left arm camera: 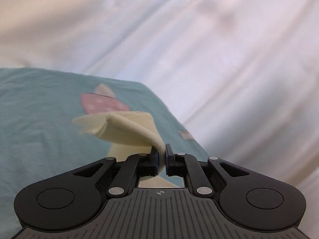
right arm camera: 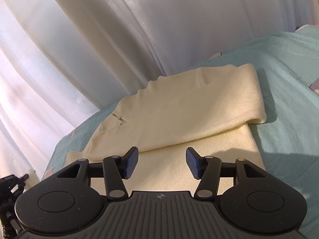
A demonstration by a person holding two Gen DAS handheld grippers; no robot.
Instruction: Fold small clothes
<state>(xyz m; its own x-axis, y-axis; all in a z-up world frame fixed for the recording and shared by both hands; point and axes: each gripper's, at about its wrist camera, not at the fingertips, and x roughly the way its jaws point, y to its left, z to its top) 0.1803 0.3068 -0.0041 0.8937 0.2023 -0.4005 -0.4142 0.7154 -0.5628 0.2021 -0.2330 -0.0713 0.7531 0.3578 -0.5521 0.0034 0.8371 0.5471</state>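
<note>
A cream knit garment (right arm camera: 179, 107) lies partly folded on a teal blanket (right arm camera: 289, 91), one sleeve folded across its body. My right gripper (right arm camera: 161, 163) is open and empty, hovering just above the garment's ribbed lower part. My left gripper (left arm camera: 161, 155) is shut on a cream part of the garment (left arm camera: 127, 131) and holds it lifted above the teal blanket (left arm camera: 39, 119). The rest of the garment is hidden in the left wrist view. The left gripper also shows at the lower left edge of the right wrist view (right arm camera: 14, 183).
White curtains (right arm camera: 99, 39) hang right behind the blanket's far edge. The blanket has a pink mushroom print (left arm camera: 101, 101). The blanket's edge runs diagonally in the left wrist view, with white curtain fabric (left arm camera: 219, 59) beyond it.
</note>
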